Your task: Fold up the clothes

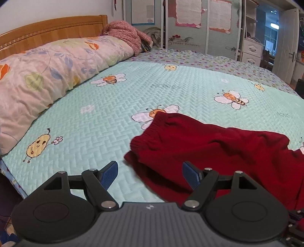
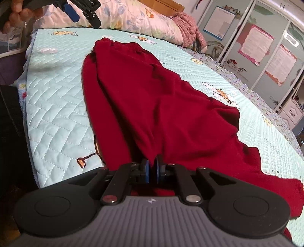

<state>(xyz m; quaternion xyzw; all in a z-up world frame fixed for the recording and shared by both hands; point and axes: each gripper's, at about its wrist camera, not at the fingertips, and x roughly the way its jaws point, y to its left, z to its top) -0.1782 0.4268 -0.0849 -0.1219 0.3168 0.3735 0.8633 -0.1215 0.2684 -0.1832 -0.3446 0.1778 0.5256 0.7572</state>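
My right tool (image 2: 152, 169) is clamped on a pinch of the dark red knit garment (image 2: 152, 98), its blue pads (image 2: 146, 170) pressed together with a fold of the cloth between them. From that pinch the garment runs away from me across the bed, tented up into a ridge near the tool and spreading flatter farther out, with its ribbed end (image 2: 121, 44) lying nearest the pillow side. A loose flap of it trails off to the right of my tool.

My left tool (image 1: 150, 174) hangs with its fingers (image 1: 109, 175) wide apart and nothing between them, just above the bed at the garment's ribbed end (image 1: 148, 131); its right finger sits over the red cloth, its left over bare quilt. In the right wrist view that tool (image 2: 76, 11) shows at the top left, with a hand (image 2: 17, 13) gripping it.

The bed wears a pale green quilted cover (image 1: 114, 117) printed with bees. A floral duvet roll (image 1: 47, 70) lies along the wooden headboard (image 1: 47, 28), with a pink knit bundle (image 1: 127, 32) at its far end.
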